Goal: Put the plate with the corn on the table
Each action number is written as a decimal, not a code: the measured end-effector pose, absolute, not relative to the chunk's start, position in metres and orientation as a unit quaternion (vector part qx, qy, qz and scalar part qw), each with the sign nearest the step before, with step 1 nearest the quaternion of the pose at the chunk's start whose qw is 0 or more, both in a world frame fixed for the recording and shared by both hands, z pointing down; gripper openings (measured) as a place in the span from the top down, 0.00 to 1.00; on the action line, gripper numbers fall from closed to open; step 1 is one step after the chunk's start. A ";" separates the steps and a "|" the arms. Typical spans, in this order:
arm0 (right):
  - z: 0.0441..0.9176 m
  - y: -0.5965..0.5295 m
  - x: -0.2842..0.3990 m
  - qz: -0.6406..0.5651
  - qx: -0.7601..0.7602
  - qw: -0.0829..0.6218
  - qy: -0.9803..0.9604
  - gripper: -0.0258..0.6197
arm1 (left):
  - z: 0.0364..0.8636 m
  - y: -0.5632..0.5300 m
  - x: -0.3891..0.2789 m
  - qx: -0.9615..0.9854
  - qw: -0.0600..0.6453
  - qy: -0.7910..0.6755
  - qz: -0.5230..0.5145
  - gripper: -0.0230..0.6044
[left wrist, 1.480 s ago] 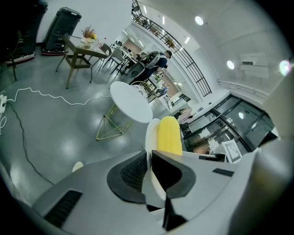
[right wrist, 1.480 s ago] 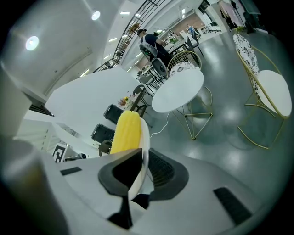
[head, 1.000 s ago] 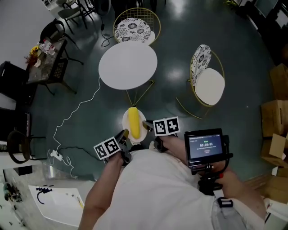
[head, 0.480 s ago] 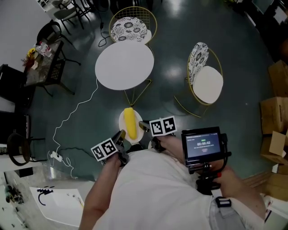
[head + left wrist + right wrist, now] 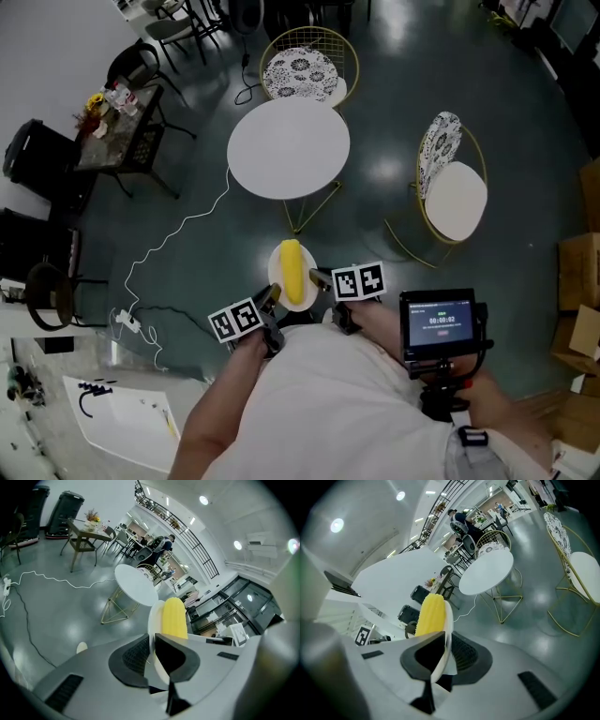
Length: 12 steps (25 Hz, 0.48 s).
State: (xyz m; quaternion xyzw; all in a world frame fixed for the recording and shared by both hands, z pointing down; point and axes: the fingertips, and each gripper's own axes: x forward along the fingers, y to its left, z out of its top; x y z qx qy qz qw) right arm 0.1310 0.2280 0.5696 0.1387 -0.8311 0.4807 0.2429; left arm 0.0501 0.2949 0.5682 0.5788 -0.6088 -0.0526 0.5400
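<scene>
Plate (image 5: pixel 274 277) with corn (image 5: pixel 292 270) | held above floor, opposite rims clamped by left gripper (image 5: pixel 271 301) and right gripper (image 5: pixel 319 279) | table (image 5: pixel 289 148) ahead, well apart | approach and set-down both remain.

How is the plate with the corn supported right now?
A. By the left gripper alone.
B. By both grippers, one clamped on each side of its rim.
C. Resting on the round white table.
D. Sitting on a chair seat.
B: the left gripper and the right gripper each pinch the rim of the plate, holding it and the corn over the floor, short of the table.
</scene>
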 end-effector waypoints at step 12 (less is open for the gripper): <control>0.581 0.214 0.112 0.484 0.133 0.261 -0.825 0.88 | 0.579 0.281 0.031 0.569 0.552 -0.608 -0.053 0.90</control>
